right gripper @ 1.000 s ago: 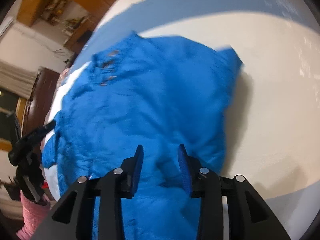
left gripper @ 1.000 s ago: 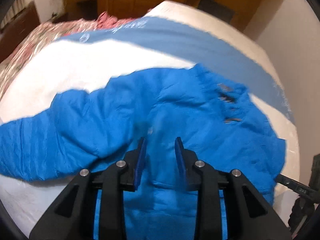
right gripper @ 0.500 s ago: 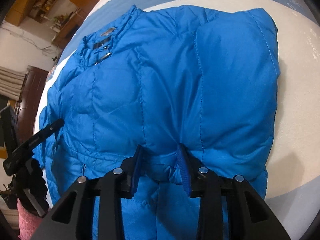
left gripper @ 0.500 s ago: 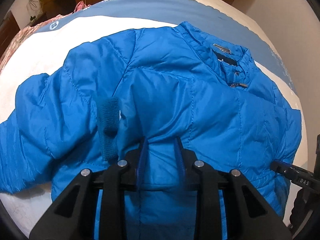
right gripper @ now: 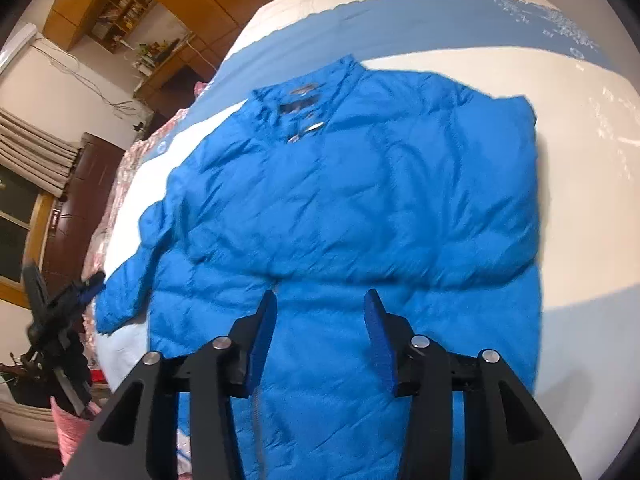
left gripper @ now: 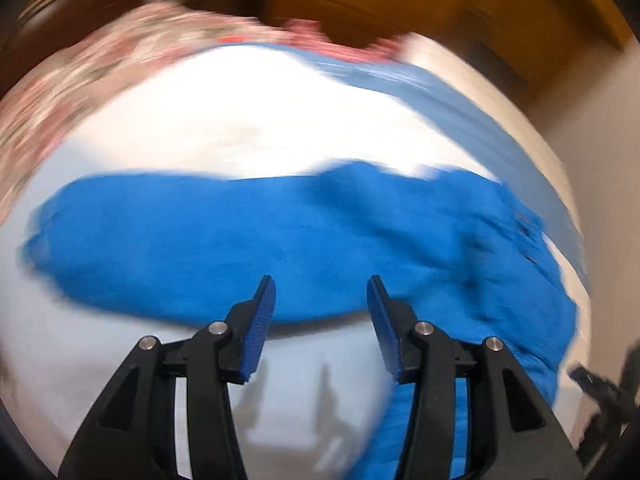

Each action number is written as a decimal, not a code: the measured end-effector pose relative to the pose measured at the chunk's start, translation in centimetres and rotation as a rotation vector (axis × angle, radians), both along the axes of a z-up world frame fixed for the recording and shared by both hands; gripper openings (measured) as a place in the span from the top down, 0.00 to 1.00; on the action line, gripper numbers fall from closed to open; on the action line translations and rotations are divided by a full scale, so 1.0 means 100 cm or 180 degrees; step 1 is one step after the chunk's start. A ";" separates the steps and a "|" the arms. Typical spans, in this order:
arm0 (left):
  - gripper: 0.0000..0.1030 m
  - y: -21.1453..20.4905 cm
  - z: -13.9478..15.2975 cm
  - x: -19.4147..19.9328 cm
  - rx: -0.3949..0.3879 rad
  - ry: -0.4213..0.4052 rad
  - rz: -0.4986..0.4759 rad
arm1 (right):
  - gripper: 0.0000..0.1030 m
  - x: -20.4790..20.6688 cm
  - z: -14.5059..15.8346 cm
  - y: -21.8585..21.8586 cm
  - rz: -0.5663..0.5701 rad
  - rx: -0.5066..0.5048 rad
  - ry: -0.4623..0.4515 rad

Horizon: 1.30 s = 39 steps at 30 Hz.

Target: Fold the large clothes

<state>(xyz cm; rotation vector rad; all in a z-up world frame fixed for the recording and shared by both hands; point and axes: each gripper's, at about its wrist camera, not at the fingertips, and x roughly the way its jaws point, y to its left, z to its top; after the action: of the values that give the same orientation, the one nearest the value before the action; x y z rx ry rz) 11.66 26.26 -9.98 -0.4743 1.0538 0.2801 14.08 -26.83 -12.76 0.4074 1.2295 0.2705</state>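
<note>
A blue puffer jacket [right gripper: 360,200] lies flat on the bed, collar [right gripper: 304,92] at the far end, its right side folded in over the body. In the blurred left wrist view its other sleeve [left gripper: 160,232] stretches out to the left. My left gripper [left gripper: 320,280] hovers above that sleeve's near edge, jaws opening, nothing between them. My right gripper [right gripper: 320,294] hangs over the jacket's lower body, jaws also opening, with no fabric pinched. The left gripper [right gripper: 86,282] shows at the left edge of the right wrist view, beside the sleeve's cuff.
The bed sheet [right gripper: 580,160] is white with broad blue bands. A floral pink quilt [left gripper: 80,80] lies along the far left side. Wooden cabinets [right gripper: 160,0] and a curtained window [right gripper: 24,160] stand beyond the bed. A pale wall [left gripper: 592,120] borders the right.
Both grippers let go of the jacket fabric they pinched and opened. The left one swung fast to the left, over the outstretched sleeve. The right one pulled back a little.
</note>
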 end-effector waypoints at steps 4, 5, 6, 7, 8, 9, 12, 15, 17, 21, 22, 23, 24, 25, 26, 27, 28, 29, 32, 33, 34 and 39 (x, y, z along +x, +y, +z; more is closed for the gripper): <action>0.54 0.099 -0.011 -0.067 -0.0014 0.0138 0.0827 | 0.56 -0.004 -0.003 0.022 0.0098 -0.0091 0.0035; 0.54 0.124 -0.015 -0.085 -0.0110 0.0124 0.1048 | 0.56 -0.004 -0.004 0.026 0.0113 -0.0117 0.0052; 0.54 0.142 -0.020 -0.097 -0.0172 0.0108 0.1209 | 0.56 -0.005 -0.006 0.029 0.0125 -0.0135 0.0069; 0.54 0.152 -0.023 -0.103 -0.0225 0.0087 0.1301 | 0.56 -0.005 -0.009 0.034 0.0137 -0.0143 0.0092; 0.54 0.166 -0.029 -0.111 -0.0349 0.0025 0.1405 | 0.56 -0.005 -0.011 0.038 0.0144 -0.0146 0.0109; 0.54 0.178 -0.034 -0.116 -0.0486 -0.0032 0.1491 | 0.56 -0.004 -0.012 0.040 0.0152 -0.0152 0.0123; 0.54 0.208 -0.055 -0.126 -0.0939 -0.0239 0.1748 | 0.56 -0.005 -0.012 0.053 0.0199 -0.0197 0.0118; 0.54 0.228 -0.070 -0.130 -0.1203 -0.0397 0.1952 | 0.56 -0.007 -0.009 0.060 0.0215 -0.0247 0.0097; 0.53 0.232 -0.077 -0.128 -0.1313 -0.0509 0.2040 | 0.56 -0.009 -0.007 0.061 0.0199 -0.0281 0.0082; 0.54 0.235 -0.083 -0.118 -0.1395 -0.0582 0.2066 | 0.56 -0.011 -0.005 0.057 0.0103 -0.0327 0.0092; 0.59 0.234 -0.083 -0.116 -0.1379 -0.0602 0.2042 | 0.56 -0.011 -0.005 0.056 0.0084 -0.0331 0.0100; 0.72 0.236 -0.085 -0.115 -0.1396 -0.0603 0.2022 | 0.56 -0.011 -0.006 0.055 0.0067 -0.0332 0.0109; 0.84 0.238 -0.087 -0.114 -0.1452 -0.0607 0.2041 | 0.56 -0.011 -0.006 0.055 0.0051 -0.0338 0.0118; 0.87 0.236 -0.088 -0.116 -0.1583 -0.0668 0.2077 | 0.56 -0.012 -0.005 0.055 0.0043 -0.0348 0.0119; 0.89 0.235 -0.086 -0.115 -0.1636 -0.0733 0.2072 | 0.56 -0.012 -0.005 0.055 0.0037 -0.0361 0.0113; 0.90 0.233 -0.081 -0.114 -0.1593 -0.0764 0.2038 | 0.56 -0.012 -0.004 0.056 0.0037 -0.0365 0.0102; 0.90 0.230 -0.076 -0.114 -0.1482 -0.0778 0.2008 | 0.56 -0.013 -0.003 0.057 0.0037 -0.0367 0.0099; 0.90 0.228 -0.074 -0.112 -0.1424 -0.0773 0.1997 | 0.56 -0.013 -0.003 0.057 0.0037 -0.0369 0.0103; 0.90 0.232 -0.090 -0.109 -0.1451 -0.0655 0.2073 | 0.56 -0.014 -0.006 0.058 0.0045 -0.0380 0.0122; 0.91 0.234 -0.098 -0.110 -0.1515 -0.0646 0.2117 | 0.56 -0.015 -0.008 0.058 0.0044 -0.0384 0.0138; 0.91 0.235 -0.103 -0.111 -0.1564 -0.0667 0.2144 | 0.56 -0.015 -0.011 0.058 0.0040 -0.0385 0.0170; 0.91 0.222 -0.074 -0.110 -0.1417 -0.0895 0.2003 | 0.56 -0.020 -0.010 0.050 -0.0003 -0.0379 0.0171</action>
<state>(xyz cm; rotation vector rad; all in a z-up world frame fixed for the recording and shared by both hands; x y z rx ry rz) 0.67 48.49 -17.39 -1.2160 0.6633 0.5187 12.09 -21.79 -13.81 0.3138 1.2913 0.1854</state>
